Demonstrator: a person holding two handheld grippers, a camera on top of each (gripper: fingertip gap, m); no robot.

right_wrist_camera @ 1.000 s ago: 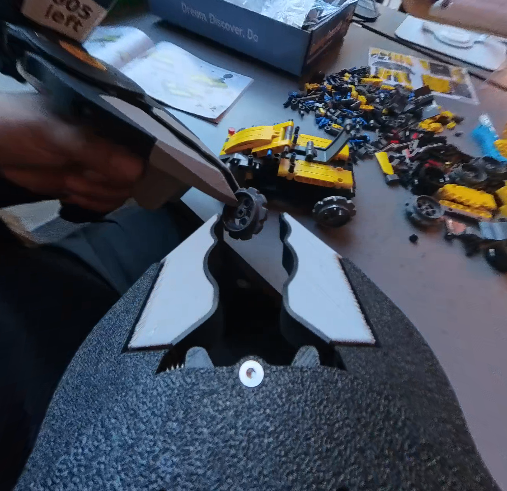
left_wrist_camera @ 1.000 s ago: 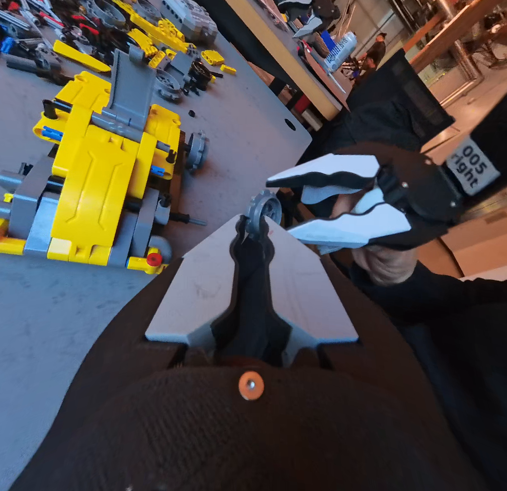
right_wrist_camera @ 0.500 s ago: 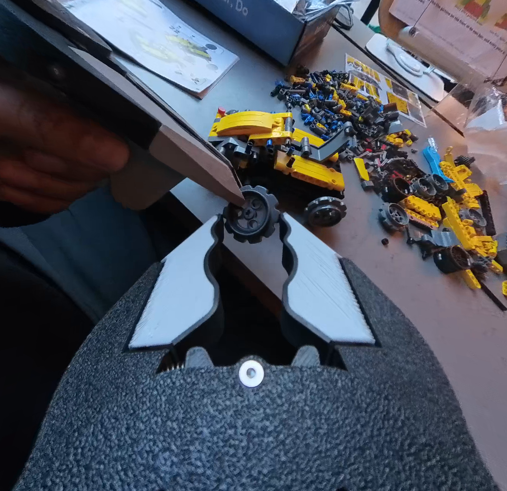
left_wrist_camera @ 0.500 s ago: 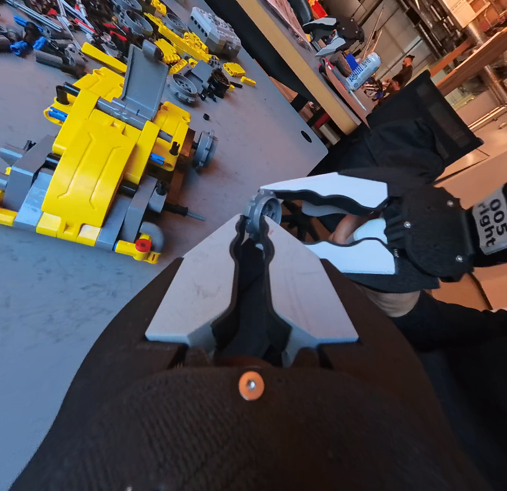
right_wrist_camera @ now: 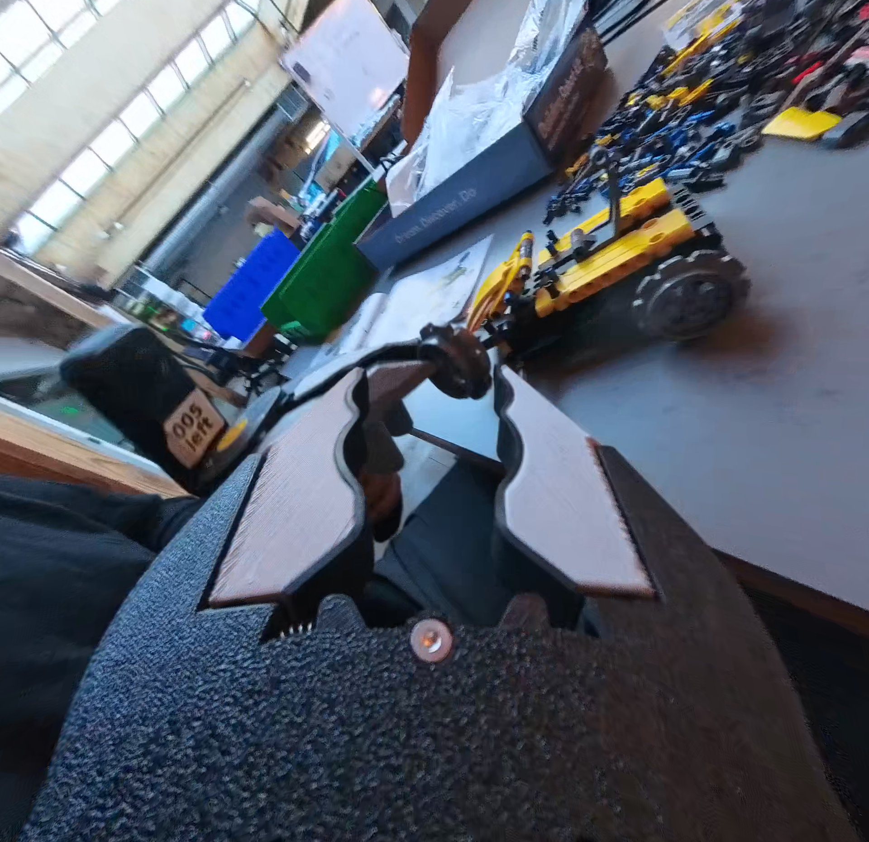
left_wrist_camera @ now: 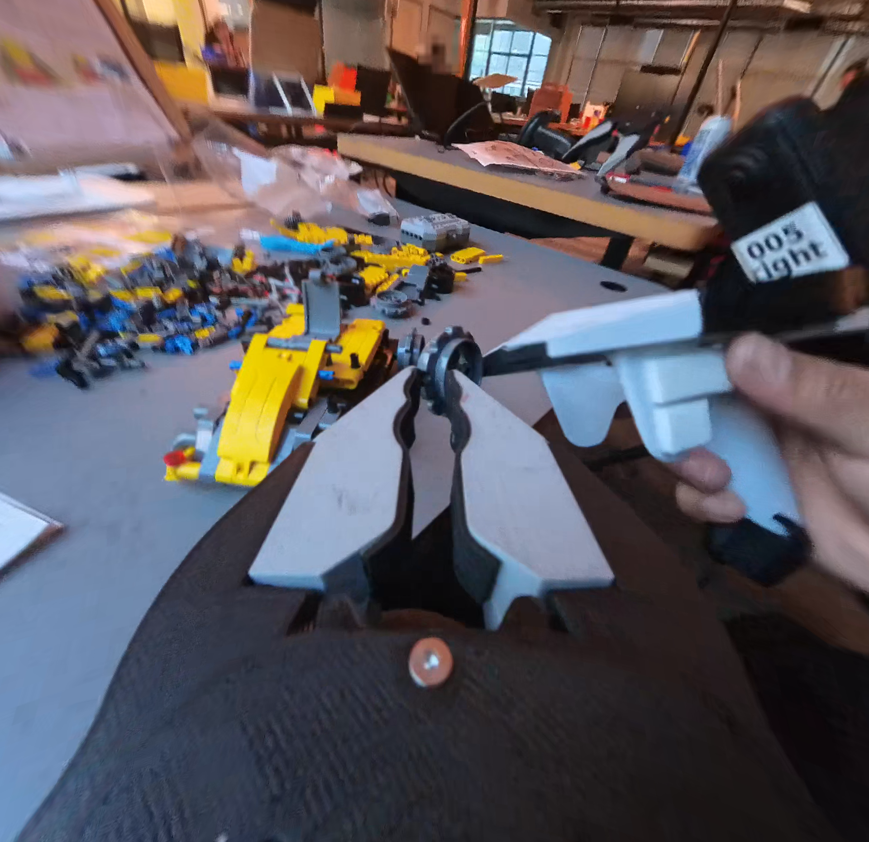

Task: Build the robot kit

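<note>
Left gripper point(left_wrist_camera: 435, 386) pinched narrowly on small dark-grey knobbly plastic toy wheel point(left_wrist_camera: 449, 365) at its tips, right gripper point(right_wrist_camera: 430, 372) spread wide, its fingertip point(left_wrist_camera: 498, 356) touching that wheel from the right, yellow-and-grey brick-built toy vehicle point(left_wrist_camera: 287, 386) ahead-left on grey table point(left_wrist_camera: 94, 443), loose bricks point(left_wrist_camera: 141, 292) beyond.

Since the earlier pictures, both grippers swing to a lower, flatter angle near the table's front edge. The right gripper point(left_wrist_camera: 489, 363) now reaches the toothed wheel point(left_wrist_camera: 449, 370) edge-on from the side, and the left gripper point(left_wrist_camera: 435, 386) pinches the wheel with its fingers parted wider than before.
</note>
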